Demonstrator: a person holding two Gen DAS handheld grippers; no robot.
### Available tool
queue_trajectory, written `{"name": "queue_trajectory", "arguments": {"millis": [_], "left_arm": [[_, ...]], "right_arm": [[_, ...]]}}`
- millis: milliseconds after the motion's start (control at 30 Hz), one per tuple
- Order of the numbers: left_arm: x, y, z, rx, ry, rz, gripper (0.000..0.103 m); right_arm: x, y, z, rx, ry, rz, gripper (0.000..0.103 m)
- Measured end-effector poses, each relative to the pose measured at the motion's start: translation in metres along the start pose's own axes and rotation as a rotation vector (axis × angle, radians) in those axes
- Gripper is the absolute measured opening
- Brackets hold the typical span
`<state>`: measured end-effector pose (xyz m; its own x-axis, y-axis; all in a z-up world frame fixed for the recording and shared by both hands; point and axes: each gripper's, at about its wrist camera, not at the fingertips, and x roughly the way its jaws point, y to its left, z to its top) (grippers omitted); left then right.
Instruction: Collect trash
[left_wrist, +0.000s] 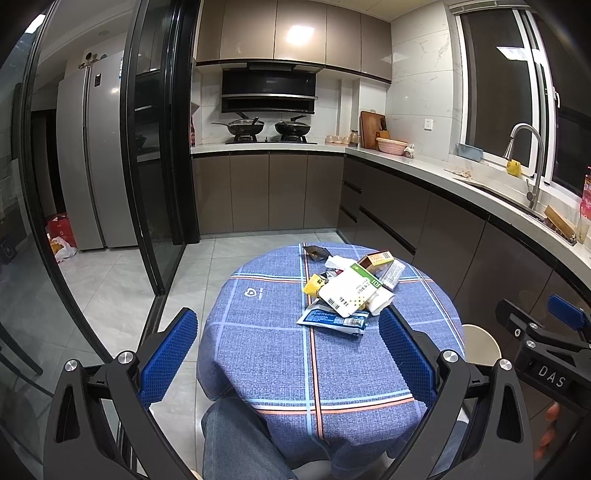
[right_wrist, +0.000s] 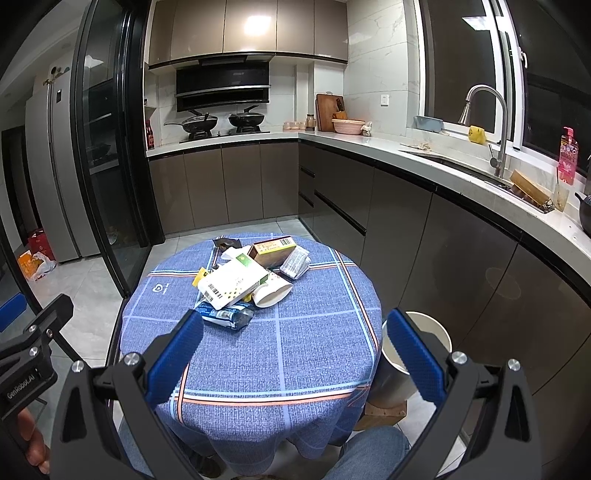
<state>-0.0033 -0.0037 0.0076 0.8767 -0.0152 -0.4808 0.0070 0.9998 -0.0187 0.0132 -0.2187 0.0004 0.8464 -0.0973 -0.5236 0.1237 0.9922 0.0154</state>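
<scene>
1. Nearest, the left gripper (left_wrist: 288, 354) has its blue pads spread wide over the near edge of the table (left_wrist: 258, 332), with nothing between them.
2. Likewise, the right gripper (right_wrist: 295, 354) is wide open and empty above the cloth; a knee in jeans (right_wrist: 373, 450) shows below it.
3. Right of the table stands a bin (right_wrist: 439, 334) on a wooden block (right_wrist: 384, 413); its inside is mostly hidden by the right pad and the table edge, so its contents cannot be told.
4. On the far half of the table lies the trash pile (right_wrist: 243, 280): a blue wrapper (right_wrist: 225, 314) nearest, a white box (right_wrist: 231, 284) on top of it, and a paper cup (right_wrist: 271, 293) on its side with its open mouth showing nothing inside.
5. Behind these are a brown box (right_wrist: 273, 251), a clear packet (right_wrist: 295, 264), a yellow scrap (right_wrist: 200, 275) partly covered, and a dark wrapper (right_wrist: 227, 243) at the far edge.
6. Print on the boxes is too small to read.
</scene>
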Motion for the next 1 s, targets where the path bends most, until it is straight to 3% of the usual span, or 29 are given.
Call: {"name": "queue_trajectory", "arguments": {"millis": [1000], "left_arm": [[0.0025, 0.0000, 0.0006, -0.005, 0.011, -0.006, 0.095]], "right_arm": [[0.0039, 0.0015, -0.0033, 0.004, 0.006, -0.002, 0.100]]}}
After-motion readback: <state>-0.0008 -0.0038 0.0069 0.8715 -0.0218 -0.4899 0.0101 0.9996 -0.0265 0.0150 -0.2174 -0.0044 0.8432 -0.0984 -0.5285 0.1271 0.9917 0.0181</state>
